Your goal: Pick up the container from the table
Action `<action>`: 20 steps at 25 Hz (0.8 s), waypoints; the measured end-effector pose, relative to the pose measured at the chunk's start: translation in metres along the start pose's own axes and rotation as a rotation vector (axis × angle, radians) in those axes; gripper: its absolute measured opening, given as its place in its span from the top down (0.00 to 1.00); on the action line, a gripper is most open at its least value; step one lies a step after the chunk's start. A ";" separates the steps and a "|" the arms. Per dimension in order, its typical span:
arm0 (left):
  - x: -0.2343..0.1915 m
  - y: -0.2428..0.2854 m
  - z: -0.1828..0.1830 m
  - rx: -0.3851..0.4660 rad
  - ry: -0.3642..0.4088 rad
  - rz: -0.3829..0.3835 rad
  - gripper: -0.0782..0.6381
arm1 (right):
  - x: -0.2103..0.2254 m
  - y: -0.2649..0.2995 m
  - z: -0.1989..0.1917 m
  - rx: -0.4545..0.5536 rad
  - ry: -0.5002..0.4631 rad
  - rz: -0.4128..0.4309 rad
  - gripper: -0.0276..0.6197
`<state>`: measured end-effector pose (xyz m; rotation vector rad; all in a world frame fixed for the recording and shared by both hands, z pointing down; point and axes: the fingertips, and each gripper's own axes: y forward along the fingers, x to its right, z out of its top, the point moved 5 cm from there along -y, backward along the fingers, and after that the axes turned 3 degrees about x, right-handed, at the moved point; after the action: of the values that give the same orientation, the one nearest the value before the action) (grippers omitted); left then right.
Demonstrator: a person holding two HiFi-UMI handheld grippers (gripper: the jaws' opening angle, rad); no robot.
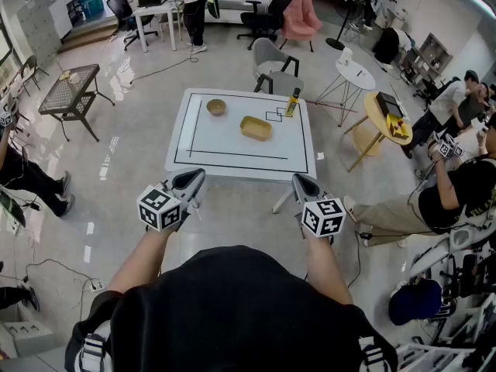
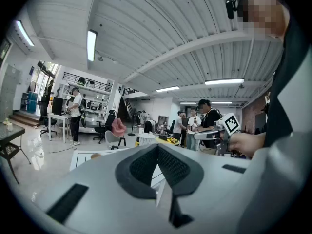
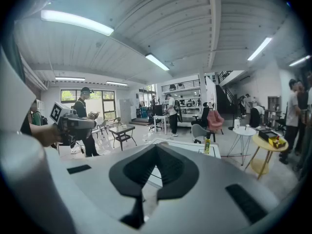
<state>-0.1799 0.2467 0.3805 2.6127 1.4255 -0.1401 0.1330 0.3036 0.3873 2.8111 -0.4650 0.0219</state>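
Visitor: Surface first, please: what does it look like?

Onlooker: White and square, the surface [image 1: 232, 149] has black lines drawn on it. It stands on a glossy floor [image 1: 139, 76] in front of a person who holds both tools.

Visitor: And the tools?

Onlooker: The left tool [image 1: 191, 179] and the right tool [image 1: 302, 183] hover just short of the near edge, well apart from each other. Each has its jaws closed together with nothing between them.

Visitor: Where is the container?

Onlooker: The yellow rectangular container [image 1: 256, 127] sits near the middle of the surface, untouched. A small wooden bowl [image 1: 216, 107] lies beyond it to the left. A yellow bottle [image 1: 293, 101] stands upright near the far right corner.
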 end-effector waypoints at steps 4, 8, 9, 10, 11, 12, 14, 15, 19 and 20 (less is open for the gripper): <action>-0.010 -0.005 0.007 0.015 -0.009 0.003 0.88 | -0.007 0.004 0.007 0.006 -0.007 -0.007 0.95; -0.013 -0.008 0.005 0.014 -0.007 -0.018 0.88 | -0.013 0.005 0.009 0.021 0.012 -0.020 0.95; -0.014 -0.008 0.004 0.014 -0.007 -0.023 0.88 | -0.013 0.006 0.008 0.024 0.017 -0.025 0.95; -0.015 -0.010 0.003 0.015 -0.009 -0.027 0.88 | -0.014 0.006 0.008 0.026 0.022 -0.029 0.95; -0.016 -0.011 0.003 0.015 -0.011 -0.029 0.88 | -0.016 0.007 0.008 0.027 0.025 -0.032 0.95; -0.017 -0.013 0.003 0.016 -0.014 -0.031 0.88 | -0.019 0.007 0.009 0.027 0.025 -0.034 0.95; -0.020 -0.018 0.003 0.017 -0.018 -0.033 0.88 | -0.025 0.007 0.010 0.023 0.019 -0.037 0.95; -0.020 -0.020 0.003 0.018 -0.020 -0.035 0.88 | -0.028 0.006 0.010 0.020 0.015 -0.037 0.95; -0.022 -0.023 0.001 0.024 -0.023 -0.039 0.88 | -0.034 0.004 0.008 0.008 0.004 -0.037 0.95; -0.022 -0.023 0.000 0.026 -0.027 -0.037 0.88 | -0.034 0.003 0.007 0.003 0.002 -0.037 0.95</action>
<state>-0.2111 0.2411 0.3816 2.5956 1.4733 -0.1996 0.0996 0.3096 0.3788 2.8216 -0.4134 0.0178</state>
